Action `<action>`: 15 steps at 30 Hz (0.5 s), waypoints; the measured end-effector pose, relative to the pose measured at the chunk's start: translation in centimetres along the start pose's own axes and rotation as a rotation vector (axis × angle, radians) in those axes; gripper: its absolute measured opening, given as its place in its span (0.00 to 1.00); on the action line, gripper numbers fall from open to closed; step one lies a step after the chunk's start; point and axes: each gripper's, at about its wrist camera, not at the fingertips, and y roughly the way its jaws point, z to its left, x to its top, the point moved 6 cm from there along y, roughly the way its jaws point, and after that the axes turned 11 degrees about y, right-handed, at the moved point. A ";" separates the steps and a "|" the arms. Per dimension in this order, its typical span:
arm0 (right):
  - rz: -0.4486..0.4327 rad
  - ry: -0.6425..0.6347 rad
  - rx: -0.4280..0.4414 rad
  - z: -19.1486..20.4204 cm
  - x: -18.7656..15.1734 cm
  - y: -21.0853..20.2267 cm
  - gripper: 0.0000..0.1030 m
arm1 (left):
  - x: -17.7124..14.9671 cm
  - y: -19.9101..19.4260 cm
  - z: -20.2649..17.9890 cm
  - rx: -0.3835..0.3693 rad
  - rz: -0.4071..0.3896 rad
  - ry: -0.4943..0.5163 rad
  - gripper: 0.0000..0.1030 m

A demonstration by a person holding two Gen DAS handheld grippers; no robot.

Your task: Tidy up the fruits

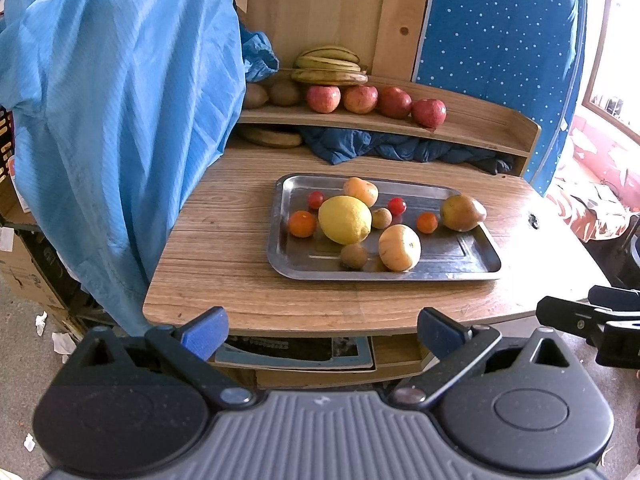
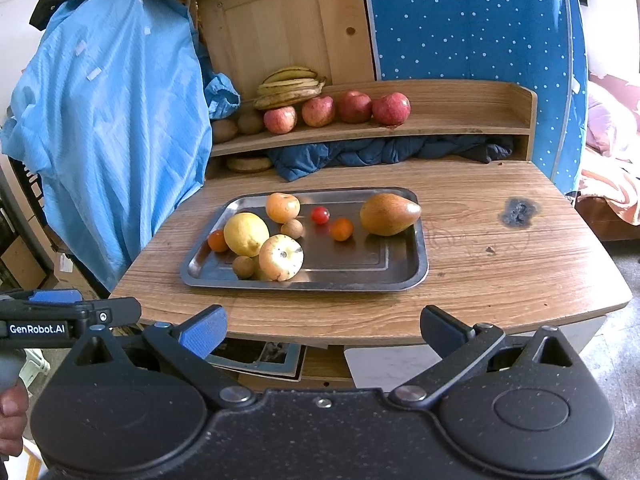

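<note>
- Four apples and bananas already sit on your shelf, upper centre.
- Mixed fruit remains on the tray, mid-frame.
- Your left gripper and right gripper gape wide, empty.

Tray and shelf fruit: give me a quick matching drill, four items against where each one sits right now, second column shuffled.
Items:
1. lemon
2. pear
3. bananas
4. red apples

Places:
A. in a row on the upper shelf, in front of and to the right of the yellow bunch
B. right end of the metal tray
C. back of the upper shelf, against the wooden panel
D. left part of the metal tray

Pairs: 1-D, 2-B, 3-C, 4-A
</note>
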 end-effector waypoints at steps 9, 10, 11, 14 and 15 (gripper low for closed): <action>0.002 0.003 -0.003 -0.2 -0.1 0.0 0.99 | 0.1 -0.1 -0.4 -0.011 0.002 0.002 0.99; 0.003 0.003 -0.003 -0.2 -0.1 0.0 0.99 | 0.1 -0.1 -0.5 -0.012 0.003 0.003 0.99; 0.004 0.003 -0.003 -0.2 -0.1 0.0 0.99 | 0.1 -0.1 -0.5 -0.011 0.002 0.003 0.99; 0.003 0.002 -0.003 -0.2 -0.1 0.0 0.99 | 0.1 -0.1 -0.6 -0.014 0.001 0.001 0.99; 0.002 0.002 -0.004 -0.2 -0.1 0.0 0.99 | 0.1 -0.1 -0.6 -0.014 0.002 0.000 0.99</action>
